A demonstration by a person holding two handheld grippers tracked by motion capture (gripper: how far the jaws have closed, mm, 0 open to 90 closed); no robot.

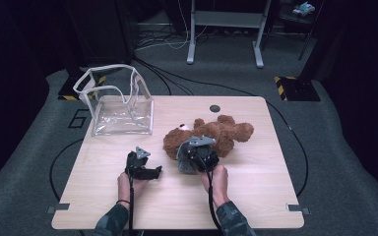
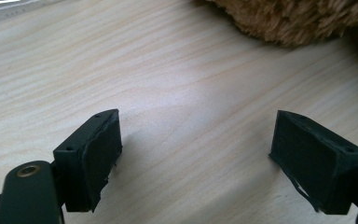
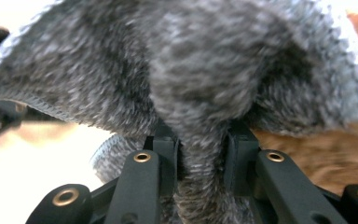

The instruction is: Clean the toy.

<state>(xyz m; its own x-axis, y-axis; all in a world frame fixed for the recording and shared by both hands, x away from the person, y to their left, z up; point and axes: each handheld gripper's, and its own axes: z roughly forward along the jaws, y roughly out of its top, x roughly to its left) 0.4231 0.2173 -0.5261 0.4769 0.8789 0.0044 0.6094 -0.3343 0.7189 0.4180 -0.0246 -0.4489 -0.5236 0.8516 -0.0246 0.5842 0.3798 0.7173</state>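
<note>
A brown teddy bear [image 1: 221, 132] lies on its back on the wooden table [image 1: 256, 196], right of centre. My right gripper [image 1: 191, 157] hovers at the bear's near side, shut on a bunched piece of grey knitted cloth [image 1: 184, 160]. In the right gripper view the grey cloth [image 3: 191, 70] is pinched between the jaws of the right gripper [image 3: 203, 140], with brown fur [image 3: 349, 144] behind it. My left gripper [image 1: 152, 172] sits low over the table left of the bear. Its jaws stand wide apart around bare wood in the left gripper view [image 2: 196, 140], with the bear's fur [image 2: 289, 18] ahead.
A clear plastic bag with white trim [image 1: 118, 101] stands open-topped at the table's back left corner. A small dark round hole [image 1: 214, 108] marks the tabletop behind the bear. Cables and a grey metal stand [image 1: 226, 29] are on the floor beyond.
</note>
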